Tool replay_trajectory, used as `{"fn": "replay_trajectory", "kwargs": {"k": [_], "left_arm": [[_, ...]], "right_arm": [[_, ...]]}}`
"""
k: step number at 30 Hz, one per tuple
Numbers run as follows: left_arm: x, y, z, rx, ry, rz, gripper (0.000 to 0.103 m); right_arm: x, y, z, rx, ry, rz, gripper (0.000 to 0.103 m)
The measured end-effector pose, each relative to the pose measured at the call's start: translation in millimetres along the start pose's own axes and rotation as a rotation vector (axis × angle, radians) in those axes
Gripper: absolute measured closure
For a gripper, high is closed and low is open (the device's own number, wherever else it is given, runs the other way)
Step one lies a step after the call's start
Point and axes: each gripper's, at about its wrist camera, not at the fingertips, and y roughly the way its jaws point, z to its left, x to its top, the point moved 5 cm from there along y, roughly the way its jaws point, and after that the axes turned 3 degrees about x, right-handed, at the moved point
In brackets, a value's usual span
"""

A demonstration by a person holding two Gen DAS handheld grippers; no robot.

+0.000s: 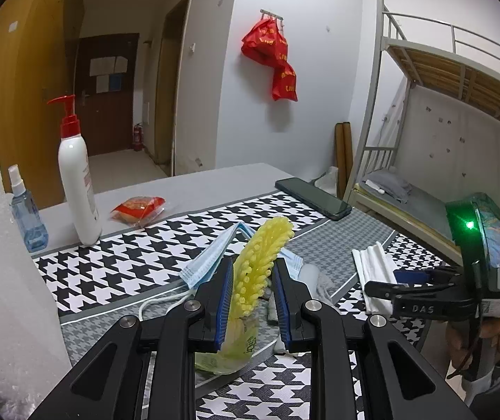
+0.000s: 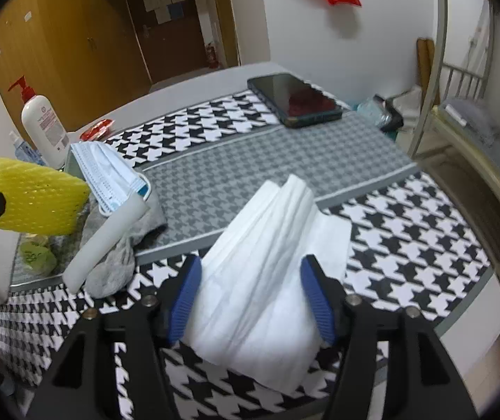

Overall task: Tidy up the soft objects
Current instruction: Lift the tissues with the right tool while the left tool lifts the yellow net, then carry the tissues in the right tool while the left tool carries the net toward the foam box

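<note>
Sponge, yellow and nubbed, stays upright because my left gripper pinches it over the pile of face mask and socks, while my right gripper, released, straddles the white folded cloth lying near-right on the houndstooth mat, ready to grab.

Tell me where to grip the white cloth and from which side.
Grip the white cloth at its near, flatter end, coming down from above. The open right gripper already straddles that end; the folds run lengthwise, so closing across them gathers the layers.
</note>
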Motion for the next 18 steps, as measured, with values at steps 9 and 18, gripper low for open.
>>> {"fn": "replay_trajectory", "kwargs": {"k": [9, 18], "left_arm": [[-0.6, 1.1, 1.1, -0.001, -0.002, 0.007, 0.078], [1.3, -4.0, -1.5, -0.015, 0.004, -0.006, 0.091]], "right_arm": [[-0.8, 4.8, 9.4, -0.078, -0.060, -0.005, 0.060], [-1.1, -9.7, 13.6, 0.032, -0.054, -0.053, 0.093]]}}
